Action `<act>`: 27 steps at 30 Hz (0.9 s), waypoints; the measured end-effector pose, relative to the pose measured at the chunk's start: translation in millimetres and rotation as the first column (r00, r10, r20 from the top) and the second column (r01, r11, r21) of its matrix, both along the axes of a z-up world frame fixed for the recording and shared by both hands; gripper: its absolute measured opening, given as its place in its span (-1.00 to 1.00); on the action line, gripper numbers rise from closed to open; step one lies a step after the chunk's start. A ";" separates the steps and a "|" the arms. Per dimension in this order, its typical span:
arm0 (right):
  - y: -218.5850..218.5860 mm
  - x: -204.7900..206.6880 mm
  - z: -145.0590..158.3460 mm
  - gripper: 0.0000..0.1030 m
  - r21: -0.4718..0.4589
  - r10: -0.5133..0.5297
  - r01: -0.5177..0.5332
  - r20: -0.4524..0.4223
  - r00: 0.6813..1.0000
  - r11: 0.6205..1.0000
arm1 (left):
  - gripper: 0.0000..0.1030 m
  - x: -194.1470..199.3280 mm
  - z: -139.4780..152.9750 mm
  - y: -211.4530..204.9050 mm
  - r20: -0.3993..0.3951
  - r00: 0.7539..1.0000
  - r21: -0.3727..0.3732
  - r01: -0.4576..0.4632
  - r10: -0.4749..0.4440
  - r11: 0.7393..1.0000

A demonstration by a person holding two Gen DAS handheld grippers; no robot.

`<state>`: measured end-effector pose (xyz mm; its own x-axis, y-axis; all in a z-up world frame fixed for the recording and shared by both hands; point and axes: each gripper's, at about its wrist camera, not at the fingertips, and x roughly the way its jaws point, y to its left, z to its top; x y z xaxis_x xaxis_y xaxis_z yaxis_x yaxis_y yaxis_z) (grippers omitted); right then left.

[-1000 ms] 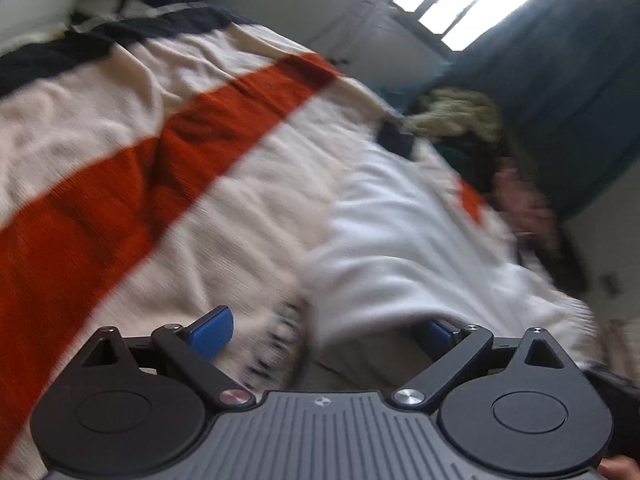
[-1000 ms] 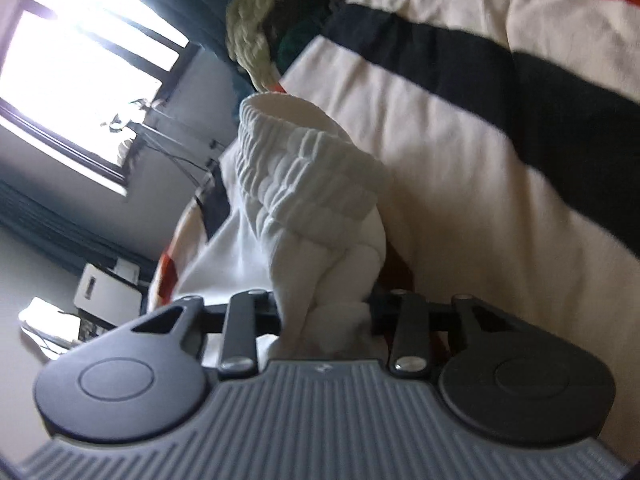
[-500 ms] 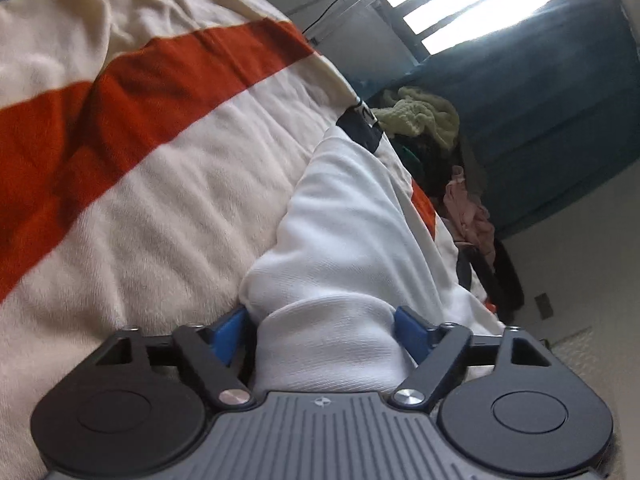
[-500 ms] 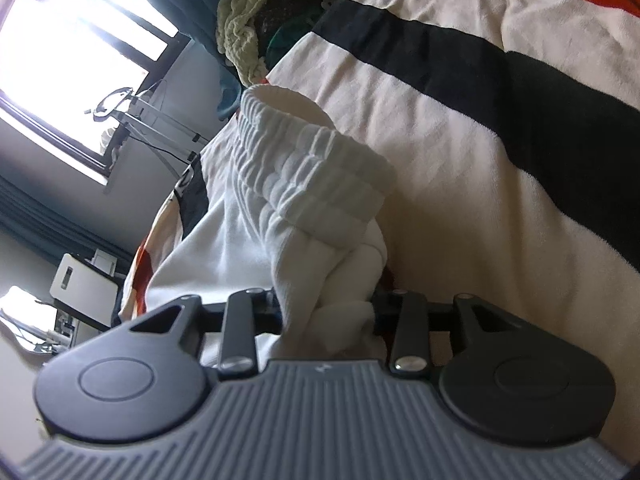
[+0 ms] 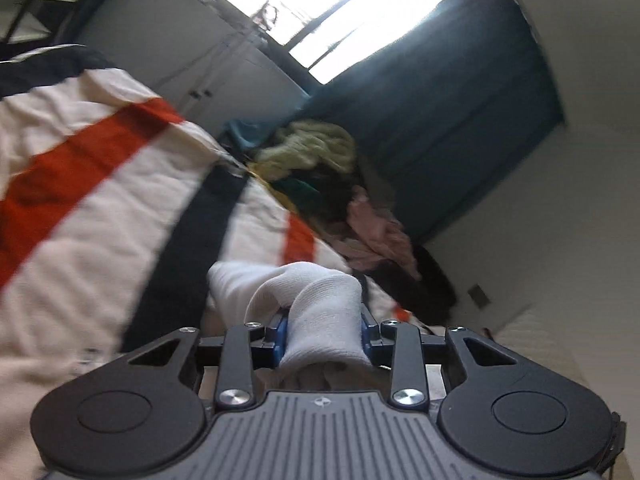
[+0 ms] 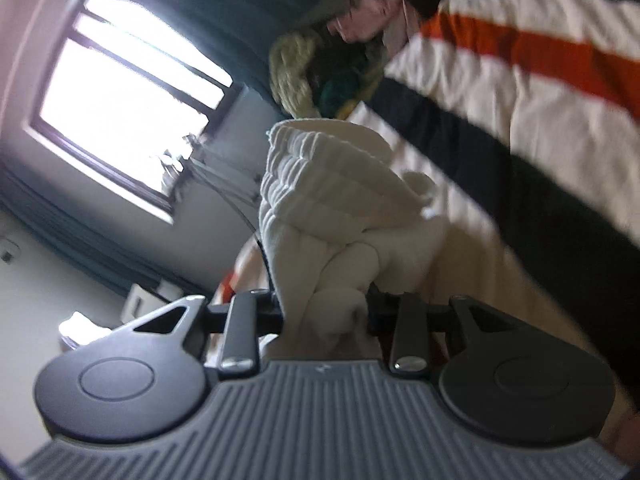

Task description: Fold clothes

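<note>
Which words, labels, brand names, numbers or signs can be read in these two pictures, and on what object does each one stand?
No text can be read in either picture.
Small round emblem on the grey ribbed body behind the left tongs: a mark only, no letters legible.
The same emblem behind the right tongs: too blurred to read.
Crumpled white knitted garment and striped cream, orange and black blanket: no label visible.

Your left gripper (image 5: pixel 323 330) points toward 12 o'clock, its blue-padded jaws closed on a bunch of white garment (image 5: pixel 320 312). Your right gripper (image 6: pixel 326 312) likewise points to 12 o'clock, jaws clamped on the garment's bunched, ribbed part.
</note>
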<state>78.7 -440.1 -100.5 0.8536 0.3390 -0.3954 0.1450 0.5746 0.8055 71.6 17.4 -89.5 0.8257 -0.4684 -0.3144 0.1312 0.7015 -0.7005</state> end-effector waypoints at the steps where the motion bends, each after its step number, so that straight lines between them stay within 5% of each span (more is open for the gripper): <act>1: -11.6 1.5 5.9 -0.31 0.007 -0.006 0.006 0.001 1.000 1.000 | -0.33 9.9 9.7 -13.1 -0.008 1.000 0.007 0.022 -0.022 1.000; 9: -116.9 56.3 35.1 -0.30 0.047 -0.127 0.128 -0.017 0.992 0.991 | -0.33 113.1 69.2 -145.0 -0.040 0.987 0.162 0.159 -0.154 0.974; 18: -221.7 181.5 54.9 -0.30 0.029 -0.260 0.259 0.049 0.964 0.965 | -0.34 263.4 76.2 -291.6 -0.007 0.986 0.181 0.168 -0.169 0.969; 22: -249.6 217.5 24.4 -0.29 -0.017 -0.300 0.303 0.103 0.948 0.953 | -0.34 313.5 39.1 -334.5 0.003 0.984 0.175 0.177 -0.180 0.968; 27: -239.3 204.0 -67.4 -0.29 -0.141 -0.295 0.302 0.070 0.953 0.943 | -0.37 325.6 -54.0 -347.7 -0.024 0.972 0.264 0.232 -0.234 0.936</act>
